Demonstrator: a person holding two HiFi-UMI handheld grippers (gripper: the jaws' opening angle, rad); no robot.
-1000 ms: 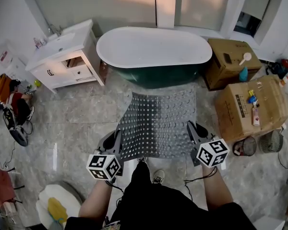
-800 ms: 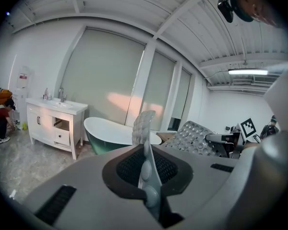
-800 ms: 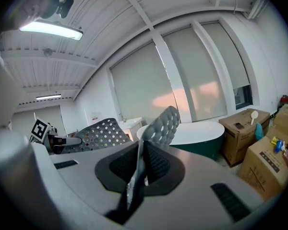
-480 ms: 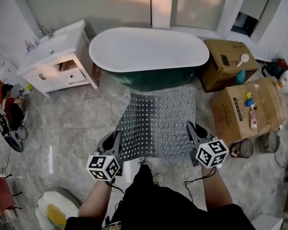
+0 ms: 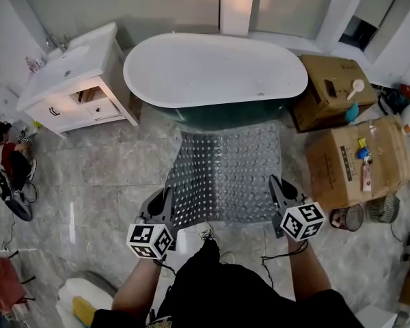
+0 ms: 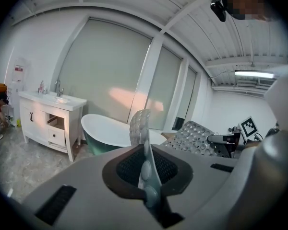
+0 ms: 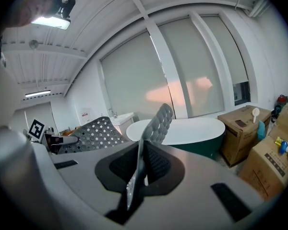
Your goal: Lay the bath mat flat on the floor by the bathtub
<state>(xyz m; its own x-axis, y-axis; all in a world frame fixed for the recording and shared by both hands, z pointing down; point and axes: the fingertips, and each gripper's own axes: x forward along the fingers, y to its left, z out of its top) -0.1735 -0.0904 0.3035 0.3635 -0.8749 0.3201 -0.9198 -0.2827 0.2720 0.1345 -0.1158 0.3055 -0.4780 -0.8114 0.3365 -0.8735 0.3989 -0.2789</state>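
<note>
Both the left gripper (image 5: pixel 165 209) and right gripper (image 5: pixel 279 191) are clamped on the bath mat (image 5: pixel 227 173), held aloft before the bathtub (image 5: pixel 215 70); lowering it flat appears next.

We hold the grey perforated rubber bath mat (image 5: pixel 225 173) spread in front of the white oval bathtub (image 5: pixel 215 70), its far edge close to the tub's side, its near corners pinched in our left gripper (image 5: pixel 164 200) and right gripper (image 5: pixel 278 187). Left of the bathtub stands a white wooden vanity cabinet (image 5: pixel 75 80). Right of the bathtub sits a brown cardboard box (image 5: pixel 328 91), with a second, larger cardboard box (image 5: pixel 352 162) in front of it, beside the mat.
</note>
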